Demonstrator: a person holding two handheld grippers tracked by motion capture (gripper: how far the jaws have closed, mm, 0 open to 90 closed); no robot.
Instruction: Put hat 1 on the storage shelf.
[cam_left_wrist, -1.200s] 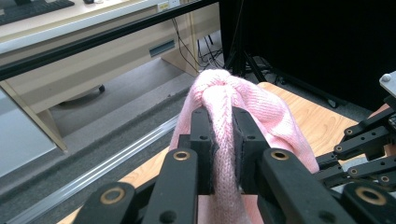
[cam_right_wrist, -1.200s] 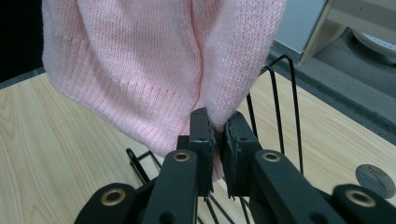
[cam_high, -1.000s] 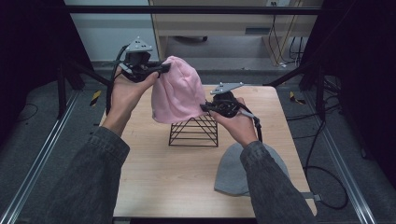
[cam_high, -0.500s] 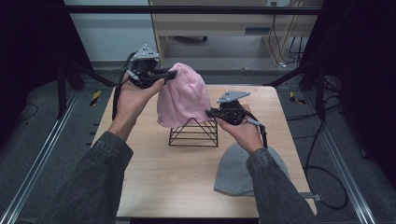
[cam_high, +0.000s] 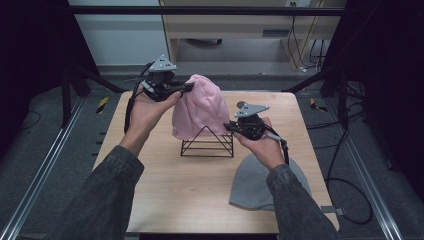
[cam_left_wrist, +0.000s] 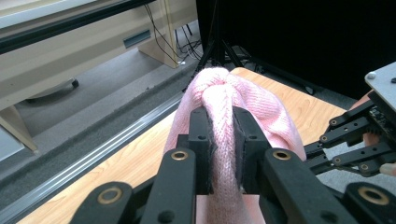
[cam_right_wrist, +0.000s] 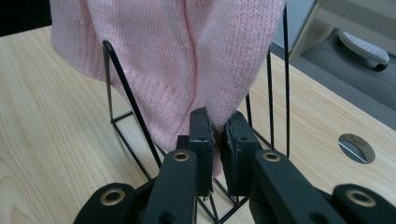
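- Your left gripper sits in the upper left-centre of the high view, jaws pinched narrow on the crown of the pink knit hat. In the left gripper view a fold of the hat is squeezed between the two black pads.
- Your right gripper sits at centre-right of the high view, jaws nearly closed on the hat's lower edge. In the right gripper view the knit hangs down into the narrow gap between the pads.
- The pink knit hat is held above the middle of the wooden table, draped over the peak of the black wire stand; its hem hangs over the upper part of the wires. The stand's slanted rods show against the knit in the right gripper view.
- A grey hat lies flat at the lower right of the high view, on the table near its front edge, apart from the stand, partly under your right forearm.
- Your right gripper's linkage shows at the right edge of the left gripper view.
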